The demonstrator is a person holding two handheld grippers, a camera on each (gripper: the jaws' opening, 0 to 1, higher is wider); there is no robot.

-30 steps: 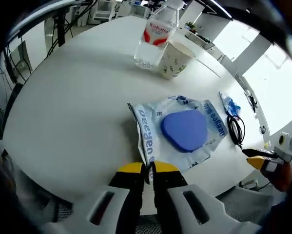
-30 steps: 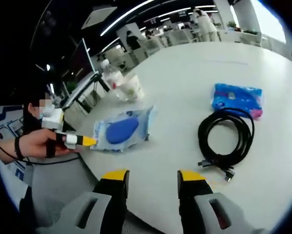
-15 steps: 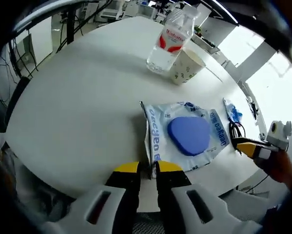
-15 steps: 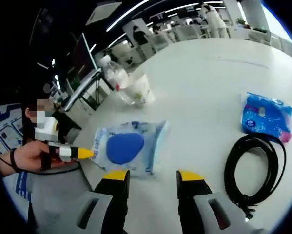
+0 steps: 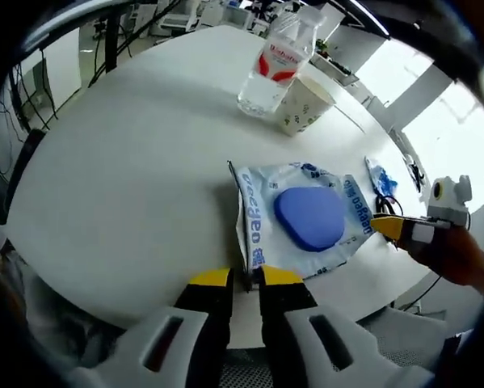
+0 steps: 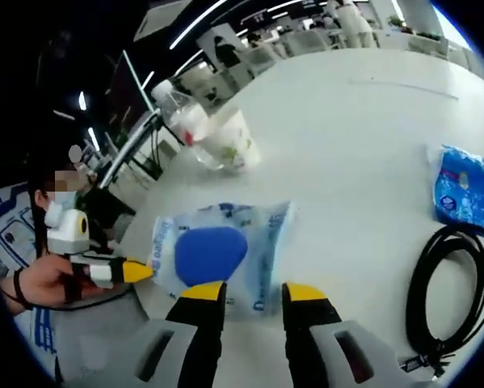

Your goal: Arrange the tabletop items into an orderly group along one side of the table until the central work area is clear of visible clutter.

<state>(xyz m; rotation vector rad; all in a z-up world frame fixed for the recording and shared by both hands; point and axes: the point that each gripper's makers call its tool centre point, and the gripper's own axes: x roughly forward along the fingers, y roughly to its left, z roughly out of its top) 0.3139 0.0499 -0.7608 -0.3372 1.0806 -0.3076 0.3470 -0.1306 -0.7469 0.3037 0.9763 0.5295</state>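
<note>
Left gripper view: the left hand-held gripper is seen at the near rim of the round white tabletop, jaws pinched together on the near edge of a clear plastic packet with blue print and a blue pad inside. The packet lies flat on the tabletop. Further back, a water bottle with a red label stands upright, a patterned paper cup just beside it, touching or nearly so. At the right, a black coiled cable and a small blue packet are seen near the tabletop edge. The right hand-held gripper is seen coming in from the right, its yellow tip at the packet's far edge; contact cannot be told.

Right gripper view: the right hand-held gripper has its jaws a little apart, nothing between them, tips over the packet's near edge. The left hand-held gripper, held in a hand, is at the packet's left edge. Bottle and cup are seen behind, cable and blue packet at right, all on the tabletop.
</note>
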